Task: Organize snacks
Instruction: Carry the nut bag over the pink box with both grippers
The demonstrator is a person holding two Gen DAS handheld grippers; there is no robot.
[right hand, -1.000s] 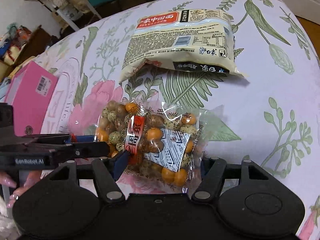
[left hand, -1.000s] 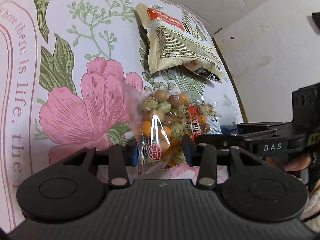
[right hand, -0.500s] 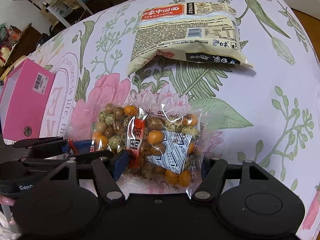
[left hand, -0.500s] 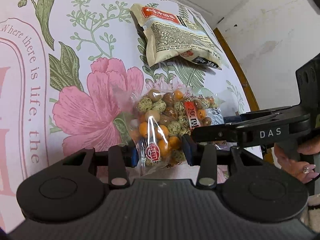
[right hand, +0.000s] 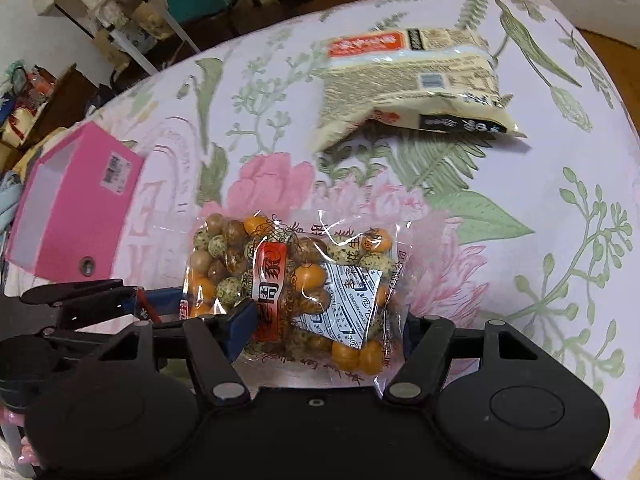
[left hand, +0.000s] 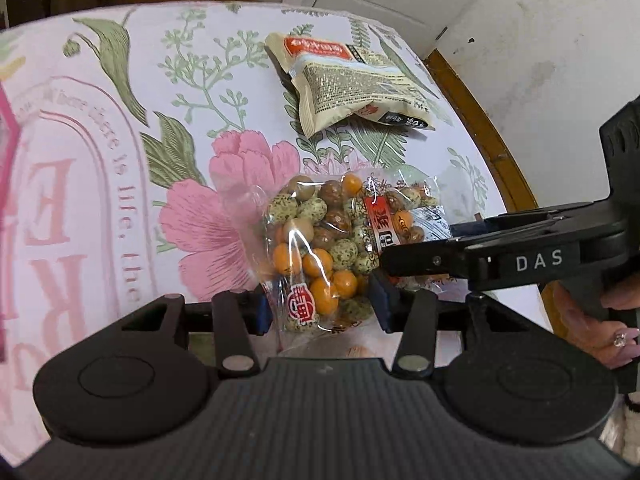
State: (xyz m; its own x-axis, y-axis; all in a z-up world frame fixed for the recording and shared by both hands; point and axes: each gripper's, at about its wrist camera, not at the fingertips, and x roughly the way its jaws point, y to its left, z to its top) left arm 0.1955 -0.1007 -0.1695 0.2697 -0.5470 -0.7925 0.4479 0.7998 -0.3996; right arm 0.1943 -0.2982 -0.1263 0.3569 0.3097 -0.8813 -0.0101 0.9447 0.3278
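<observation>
Both claws are pointed steeply down at the flowered cloth on the counter (right hand: pixel 520 184). The clear plastic bag of orange, brown and speckled coated nuts (right hand: pixel 296 280) is held up between them. The left claw (left hand: pixel 320 308) is clamped on one end of the bag, with its blue pads pressed into the plastic, though its jaws have just been opening a little. The right claw (right hand: pixel 324 332) is clamped on the other end, its jaws set wider. In the left wrist view, the hand (left hand: pixel 600 320) that holds the right claw is seen at the right edge, with a ring on one finger.

Compared with a second ago, the bag is lifted higher and more of the cloth is seen under it. The cream flat packet with a red label (right hand: pixel 412 80) is left lying farther back on the cloth. The pink box (right hand: pixel 72 204) is seen at the left, and more of it is shown than before.
</observation>
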